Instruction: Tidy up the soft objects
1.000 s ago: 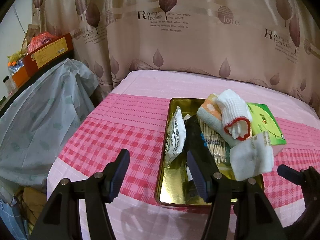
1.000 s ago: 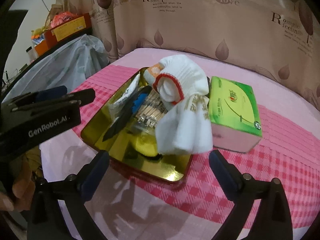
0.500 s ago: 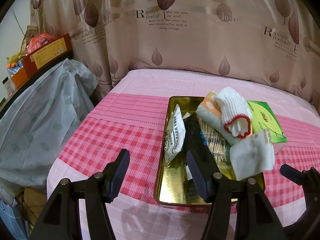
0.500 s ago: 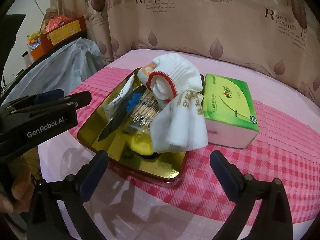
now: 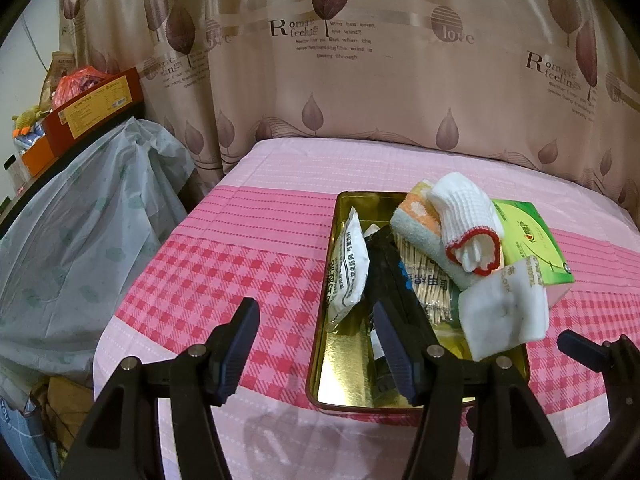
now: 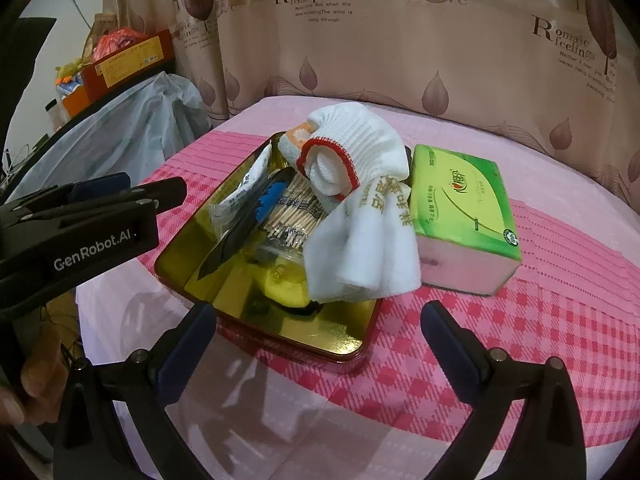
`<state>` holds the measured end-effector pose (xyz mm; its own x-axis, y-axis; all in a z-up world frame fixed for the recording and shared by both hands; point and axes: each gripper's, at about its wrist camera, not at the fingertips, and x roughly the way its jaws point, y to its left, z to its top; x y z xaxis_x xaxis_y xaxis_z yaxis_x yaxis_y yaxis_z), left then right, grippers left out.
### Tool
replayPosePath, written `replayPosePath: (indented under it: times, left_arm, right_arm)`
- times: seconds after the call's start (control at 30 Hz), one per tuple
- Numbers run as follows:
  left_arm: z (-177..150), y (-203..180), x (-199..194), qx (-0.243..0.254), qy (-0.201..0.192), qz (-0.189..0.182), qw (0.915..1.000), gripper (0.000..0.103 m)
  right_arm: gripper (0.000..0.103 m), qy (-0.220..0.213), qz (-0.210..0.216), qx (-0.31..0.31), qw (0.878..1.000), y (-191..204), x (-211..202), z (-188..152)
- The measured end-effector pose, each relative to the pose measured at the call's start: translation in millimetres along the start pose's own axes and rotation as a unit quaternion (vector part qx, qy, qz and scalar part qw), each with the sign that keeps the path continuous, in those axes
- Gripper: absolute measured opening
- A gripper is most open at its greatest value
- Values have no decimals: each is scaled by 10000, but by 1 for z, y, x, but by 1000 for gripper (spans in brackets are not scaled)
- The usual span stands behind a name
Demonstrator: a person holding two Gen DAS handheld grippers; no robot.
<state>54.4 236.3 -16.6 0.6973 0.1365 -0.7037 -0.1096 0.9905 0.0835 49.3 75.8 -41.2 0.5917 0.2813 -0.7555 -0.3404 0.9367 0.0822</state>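
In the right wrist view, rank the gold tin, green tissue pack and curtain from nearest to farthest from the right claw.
1. Gold tin: left of centre, rim just ahead of the right claw.
2. Tissue pack: right, beside the tin.
3. Curtain: behind the table.

Beige leaf-print curtain (image 5: 360, 72) behind pink checked tablecloth (image 5: 240, 264), plastic-draped furniture (image 5: 80, 216) alongside.

A pink checked tablecloth (image 6: 500, 320) covers the table, bearing a gold tin tray (image 6: 320, 344) and, just beside it, a green tissue pack (image 6: 464, 204).
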Motion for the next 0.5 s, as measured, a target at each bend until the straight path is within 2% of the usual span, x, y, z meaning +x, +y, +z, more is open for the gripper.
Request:
replayPosePath:
  times: [0.5]
  left_arm:
    - [0,-1,0,-2,2,-6,10000,61]
  right_arm:
    - [101,57,11,-7,10000,0,2,-3]
